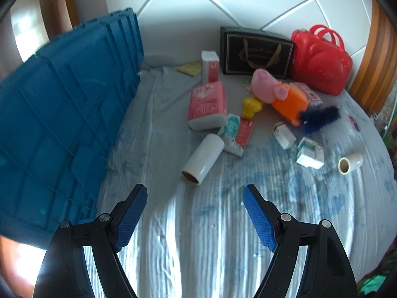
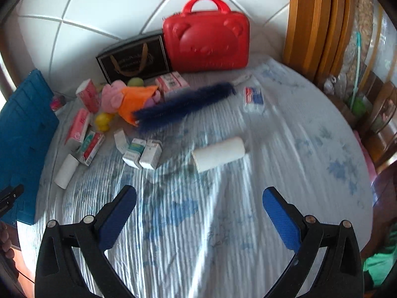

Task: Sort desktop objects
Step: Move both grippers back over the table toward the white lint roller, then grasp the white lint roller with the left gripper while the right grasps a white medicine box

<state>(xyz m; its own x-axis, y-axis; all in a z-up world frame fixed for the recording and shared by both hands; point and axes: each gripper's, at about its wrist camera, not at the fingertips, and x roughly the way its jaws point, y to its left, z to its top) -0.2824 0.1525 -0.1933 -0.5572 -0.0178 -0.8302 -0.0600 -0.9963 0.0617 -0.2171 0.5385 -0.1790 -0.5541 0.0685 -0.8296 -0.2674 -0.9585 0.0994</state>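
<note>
Beside blue crate (image 1: 62,124), white roll (image 1: 202,159) fronts pink tissue pack (image 1: 208,105)

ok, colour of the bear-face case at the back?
Red case, handles included; the right wrist view shows it best.

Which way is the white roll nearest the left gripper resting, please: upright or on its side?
On its side: the white roll lies along the bedsheet, its brown core end facing the camera.

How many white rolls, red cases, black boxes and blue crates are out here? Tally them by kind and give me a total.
White rolls: 2 (large roll, small roll)
Red case: 1
Black box: 1
Blue crate: 1
Total: 5
</note>
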